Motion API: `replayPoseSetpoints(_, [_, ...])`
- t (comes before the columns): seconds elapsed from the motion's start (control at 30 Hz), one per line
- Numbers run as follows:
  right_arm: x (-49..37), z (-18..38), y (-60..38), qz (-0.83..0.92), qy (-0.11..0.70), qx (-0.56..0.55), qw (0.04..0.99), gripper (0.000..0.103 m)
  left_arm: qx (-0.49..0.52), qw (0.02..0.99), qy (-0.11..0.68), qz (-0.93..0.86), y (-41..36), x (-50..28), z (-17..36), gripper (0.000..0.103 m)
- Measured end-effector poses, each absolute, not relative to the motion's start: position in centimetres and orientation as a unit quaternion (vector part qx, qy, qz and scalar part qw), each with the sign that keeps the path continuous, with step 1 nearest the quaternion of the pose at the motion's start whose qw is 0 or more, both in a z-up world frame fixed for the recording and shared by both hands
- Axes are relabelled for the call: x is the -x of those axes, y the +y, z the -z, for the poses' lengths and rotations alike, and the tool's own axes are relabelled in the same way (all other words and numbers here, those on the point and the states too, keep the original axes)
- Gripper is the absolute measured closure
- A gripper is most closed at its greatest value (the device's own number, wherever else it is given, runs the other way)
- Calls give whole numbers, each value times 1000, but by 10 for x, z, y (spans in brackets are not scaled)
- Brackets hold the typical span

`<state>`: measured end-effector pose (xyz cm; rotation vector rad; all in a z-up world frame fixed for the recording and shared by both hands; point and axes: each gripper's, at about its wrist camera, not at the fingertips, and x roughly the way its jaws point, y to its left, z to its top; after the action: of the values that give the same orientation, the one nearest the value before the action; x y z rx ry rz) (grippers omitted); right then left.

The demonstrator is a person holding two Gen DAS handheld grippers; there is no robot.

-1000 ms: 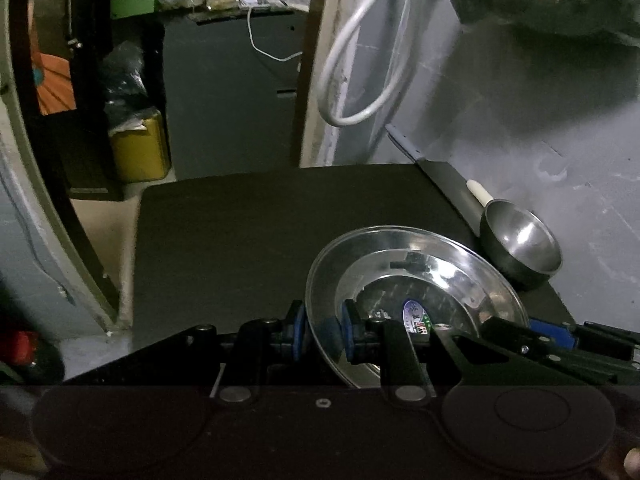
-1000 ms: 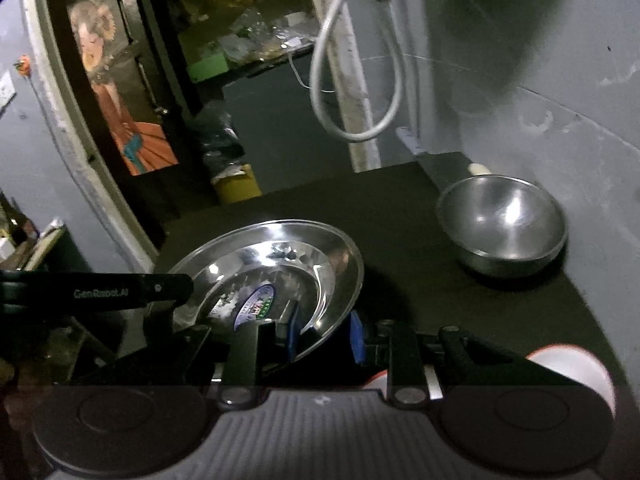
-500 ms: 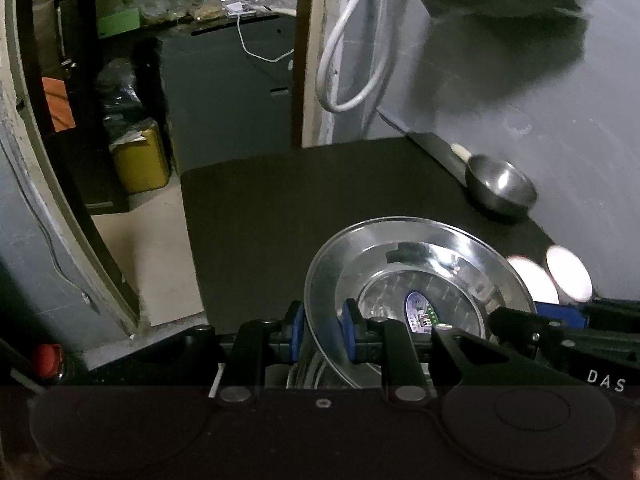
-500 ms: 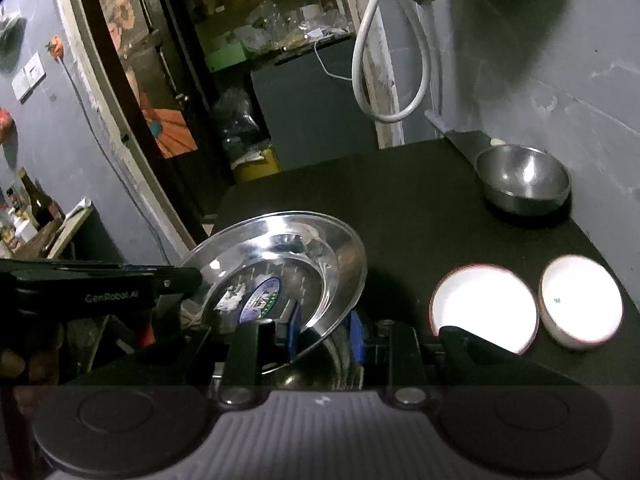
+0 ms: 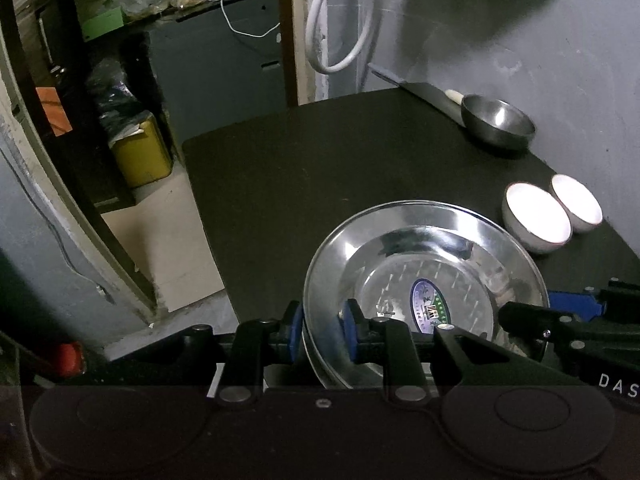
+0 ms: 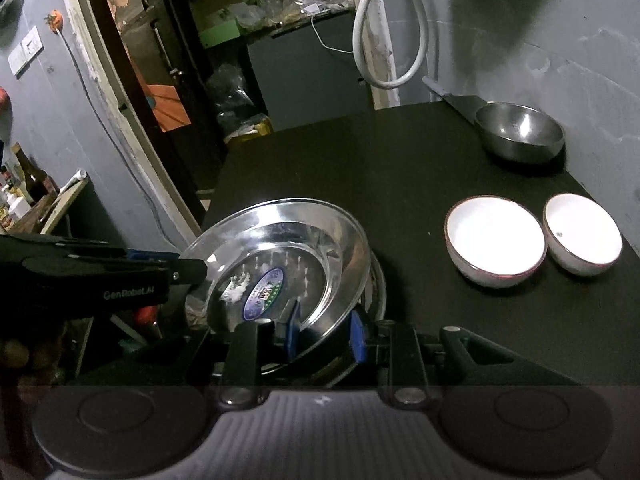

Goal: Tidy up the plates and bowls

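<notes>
Both grippers are on the same steel plate (image 5: 424,276). The left gripper (image 5: 322,332) is clamped on its left rim, and the right gripper (image 6: 324,330) pinches the near right edge. The plate sits tilted at the near edge of the black worktop (image 5: 320,168), probably over another plate, though it's too dark to be sure. Two white bowls (image 6: 496,238) sit side by side to the right, and a steel bowl (image 6: 520,132) is back by the wall.
</notes>
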<state>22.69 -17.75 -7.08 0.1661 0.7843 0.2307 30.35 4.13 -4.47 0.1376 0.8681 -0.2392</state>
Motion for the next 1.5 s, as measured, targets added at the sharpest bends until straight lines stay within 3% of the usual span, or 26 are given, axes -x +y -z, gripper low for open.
replayPoseSetpoints(1.0, [-235,84,-171,-109,399,-65,908,71,-77,897,414,133,24,-299,50,80])
replayPoseSetpoints(1.07, [-235,85,-172,-107,399,-67,908,66,-70,899,414,127,27,-301,49,73])
replayPoseSetpoints(1.17, [-234,85,-174,-105,398,-68,909,56,-56,902,410,125,31,-302,46,55])
replayPoseSetpoints(1.23, [-232,84,-176,-104,394,-70,911,52,-51,904,406,121,32,-302,45,36])
replayPoseSetpoints(1.5, [-223,79,-196,-89,379,-81,918,19,-44,916,386,102,26,-304,40,6])
